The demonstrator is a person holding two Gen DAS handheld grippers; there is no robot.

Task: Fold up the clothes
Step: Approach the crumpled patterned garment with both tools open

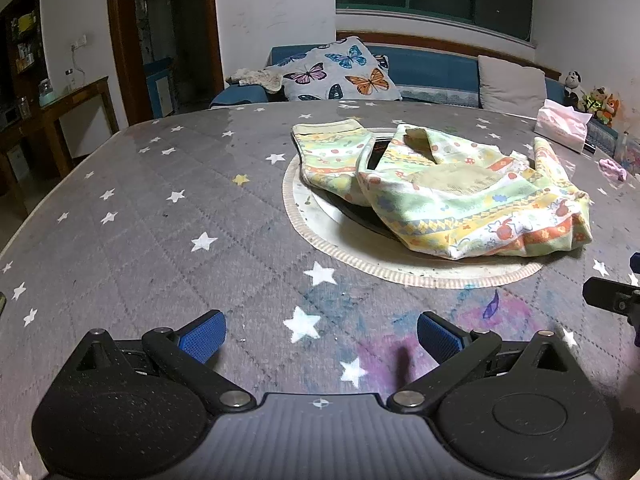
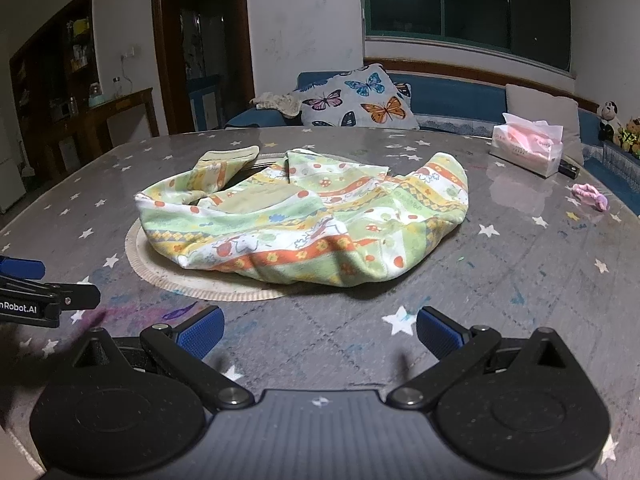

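A crumpled child's garment (image 1: 460, 196) with green, yellow and orange printed bands lies in a loose heap over a round mat (image 1: 320, 236) in the middle of the table. It also shows in the right wrist view (image 2: 304, 220), with one leg or sleeve end (image 2: 228, 160) sticking out at the far left. My left gripper (image 1: 320, 338) is open and empty, low over the table, short of the garment. My right gripper (image 2: 318, 334) is open and empty, also short of the garment. The left gripper shows in the right wrist view (image 2: 24, 284) at the left edge.
The table has a grey star-print cover (image 1: 160, 220). A pink tissue pack (image 2: 528, 148) and a small pink cloth item (image 2: 590, 196) sit at the far right. A blue sofa with a butterfly cushion (image 2: 356, 100) stands behind the table.
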